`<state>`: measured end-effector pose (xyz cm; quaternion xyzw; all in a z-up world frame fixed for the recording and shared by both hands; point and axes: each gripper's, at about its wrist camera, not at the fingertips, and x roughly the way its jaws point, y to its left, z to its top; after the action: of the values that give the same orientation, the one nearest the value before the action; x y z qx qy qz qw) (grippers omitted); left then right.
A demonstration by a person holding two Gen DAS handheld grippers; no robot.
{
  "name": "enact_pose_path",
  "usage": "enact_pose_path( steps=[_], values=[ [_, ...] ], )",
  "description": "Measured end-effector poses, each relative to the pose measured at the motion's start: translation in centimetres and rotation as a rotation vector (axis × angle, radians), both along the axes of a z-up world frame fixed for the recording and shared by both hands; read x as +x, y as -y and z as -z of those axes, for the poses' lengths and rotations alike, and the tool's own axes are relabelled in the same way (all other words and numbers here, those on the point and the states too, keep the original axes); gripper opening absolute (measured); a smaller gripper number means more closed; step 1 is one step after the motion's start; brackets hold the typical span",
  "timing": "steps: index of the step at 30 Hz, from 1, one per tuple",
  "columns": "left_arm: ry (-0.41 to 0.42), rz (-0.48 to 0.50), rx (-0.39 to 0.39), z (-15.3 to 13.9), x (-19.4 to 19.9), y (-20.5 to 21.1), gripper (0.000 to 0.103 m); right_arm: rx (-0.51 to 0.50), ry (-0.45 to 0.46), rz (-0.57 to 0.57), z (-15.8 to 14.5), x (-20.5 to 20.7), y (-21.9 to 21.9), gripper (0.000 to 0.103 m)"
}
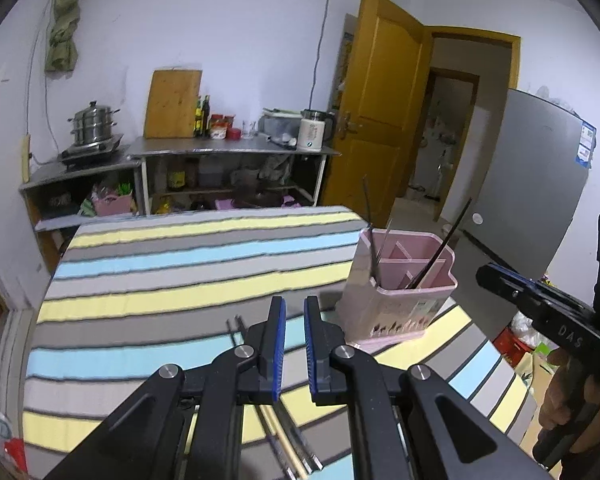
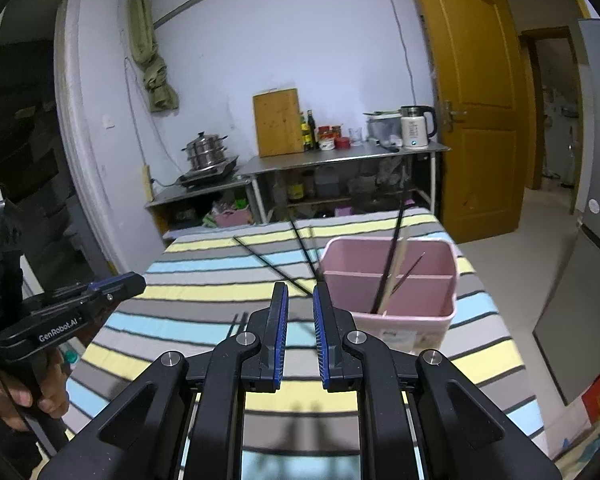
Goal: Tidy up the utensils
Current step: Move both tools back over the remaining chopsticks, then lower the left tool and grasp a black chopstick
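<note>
A pink divided utensil holder [image 1: 400, 300] stands near the right edge of the striped table [image 1: 160, 264]. A black chopstick [image 1: 440, 248] and thin metal ones [image 1: 370, 228] lean in it. My left gripper [image 1: 294, 304] hovers just left of the holder, shut and holding nothing; wooden and metal chopsticks [image 1: 292, 448] lie on the cloth beneath it. In the right wrist view my right gripper [image 2: 300, 290] is in front of the holder [image 2: 404, 312], its jaws a little apart and empty. Black chopsticks [image 2: 268, 260] lie crossed on the table beyond it. A black and a wooden chopstick [image 2: 398, 268] stand in the holder.
A steel counter [image 2: 340, 158] behind the table carries a stacked steamer pot, a cutting board, bottles and a kettle. A yellow door [image 2: 476, 100] stands open to the right, a grey fridge [image 1: 540, 184] beside it. A hand holds each gripper's handle.
</note>
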<state>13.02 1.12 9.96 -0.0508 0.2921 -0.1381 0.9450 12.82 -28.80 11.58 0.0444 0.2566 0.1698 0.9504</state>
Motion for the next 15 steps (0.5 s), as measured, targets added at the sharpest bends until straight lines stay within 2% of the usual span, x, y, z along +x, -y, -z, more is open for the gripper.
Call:
enact_pose_path(
  steps=[8,12,15],
  values=[
    [-0.087,-0.029,0.0,3.8,-0.3,-1.2,0.009,-0.016,-0.064,-0.062,2.4,-0.2,-2.3,0.013],
    [-0.138,-0.049,-0.008,6.1,0.5,-1.8,0.015,-0.024,-0.096,-0.087,3.7,0.0,-3.2,0.013],
    [-0.176,-0.062,-0.012,7.8,1.4,-2.2,0.015,-0.03,-0.119,-0.106,4.7,0.4,-3.9,0.013]
  ],
)
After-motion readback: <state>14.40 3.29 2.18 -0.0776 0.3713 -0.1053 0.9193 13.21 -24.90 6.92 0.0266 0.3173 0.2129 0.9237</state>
